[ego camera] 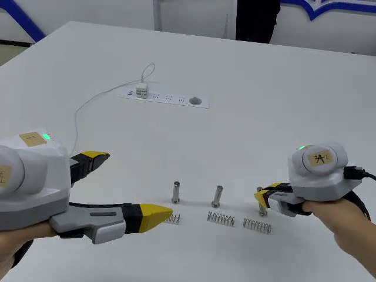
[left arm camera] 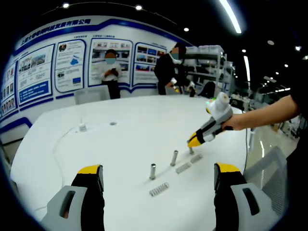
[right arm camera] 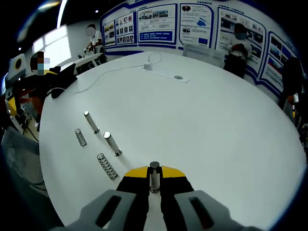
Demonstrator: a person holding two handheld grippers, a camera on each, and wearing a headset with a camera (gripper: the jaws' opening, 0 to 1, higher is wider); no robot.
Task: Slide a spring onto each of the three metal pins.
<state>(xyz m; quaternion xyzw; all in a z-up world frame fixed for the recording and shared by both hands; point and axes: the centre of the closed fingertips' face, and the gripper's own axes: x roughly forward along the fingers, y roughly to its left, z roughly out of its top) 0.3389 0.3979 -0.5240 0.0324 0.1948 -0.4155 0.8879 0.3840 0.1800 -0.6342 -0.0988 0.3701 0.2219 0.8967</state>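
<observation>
Three metal pins are stood upright in a row on the white table (ego camera: 264, 106): the left pin (ego camera: 175, 192), the middle pin (ego camera: 217, 195) and the right pin (right arm camera: 154, 175). One spring is laid flat on the table just in front of each: the left spring (ego camera: 173, 219), the middle spring (ego camera: 221, 219) and the right spring (ego camera: 257, 225). No spring is seated on a pin.

The right pin is clamped between the yellow tips of the right gripper (ego camera: 265, 197), whose jaws are pressed against it from both sides. In the head view most of this pin is hidden behind those tips, so it cannot be told whether its foot is on the table. The right gripper is held by a hand (ego camera: 339, 214) at the right edge.

The left gripper (ego camera: 126, 183) is held low at the left with its jaws spread wide and nothing between them. Its nearer yellow tip is seen just beside the left spring.

Farther back on the table a power strip (ego camera: 164, 97) is laid, with a white plug (ego camera: 141, 90) in it and a thin cable (ego camera: 76, 129) trailing toward the left gripper. In the gripper views, people are seen standing beyond the table in front of wall posters.
</observation>
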